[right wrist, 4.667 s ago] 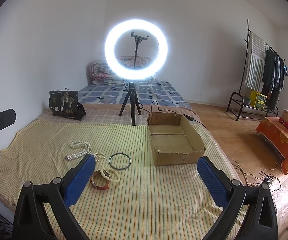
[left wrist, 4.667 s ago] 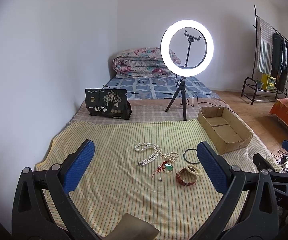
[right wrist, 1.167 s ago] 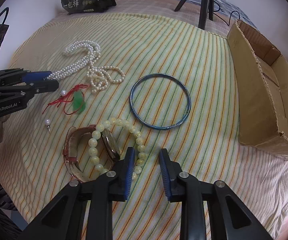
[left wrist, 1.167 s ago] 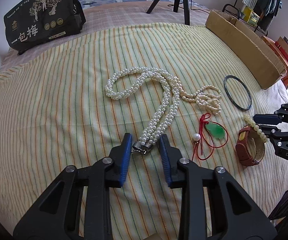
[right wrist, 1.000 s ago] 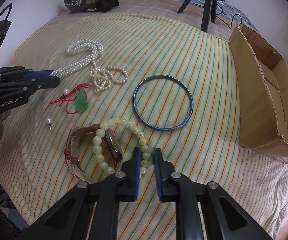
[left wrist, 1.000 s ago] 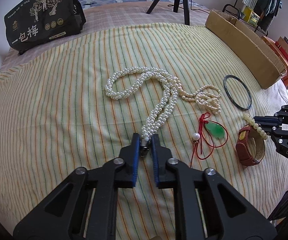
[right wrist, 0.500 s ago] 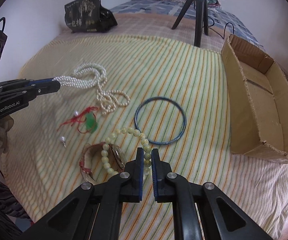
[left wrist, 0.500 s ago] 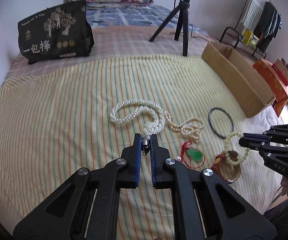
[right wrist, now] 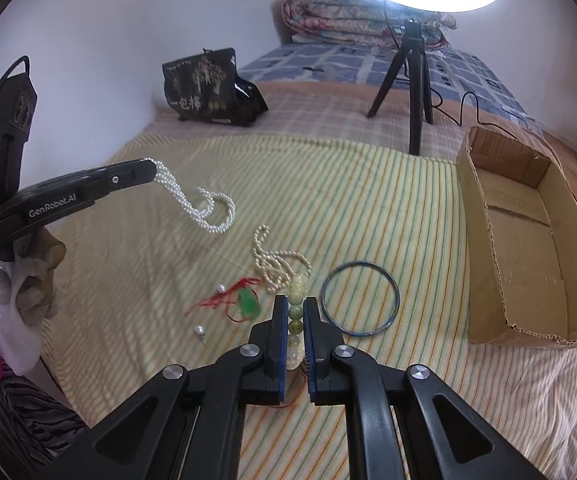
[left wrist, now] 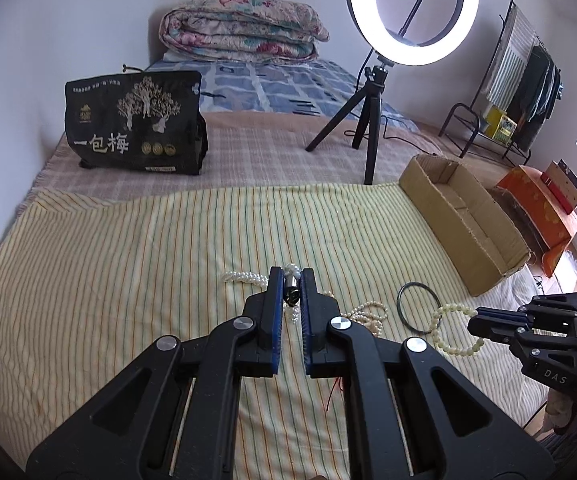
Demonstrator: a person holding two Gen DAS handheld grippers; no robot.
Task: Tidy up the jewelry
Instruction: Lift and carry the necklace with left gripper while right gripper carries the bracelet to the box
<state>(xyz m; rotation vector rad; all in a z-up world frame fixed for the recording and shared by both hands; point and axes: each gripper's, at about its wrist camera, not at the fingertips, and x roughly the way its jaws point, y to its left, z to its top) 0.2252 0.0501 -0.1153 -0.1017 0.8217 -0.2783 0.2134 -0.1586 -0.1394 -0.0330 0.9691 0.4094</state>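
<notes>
I held the white pearl necklace clamped in my left gripper and the pale bead bracelet in my right gripper, which was nearer the long brown cardboard box lying rightward.

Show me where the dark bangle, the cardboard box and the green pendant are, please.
dark bangle (right wrist: pixel 392 284): right wrist view, on its right rim.
cardboard box (right wrist: pixel 482 280): right wrist view, on its near left wall.
green pendant (right wrist: pixel 247 303): right wrist view, on the green stone.
</notes>
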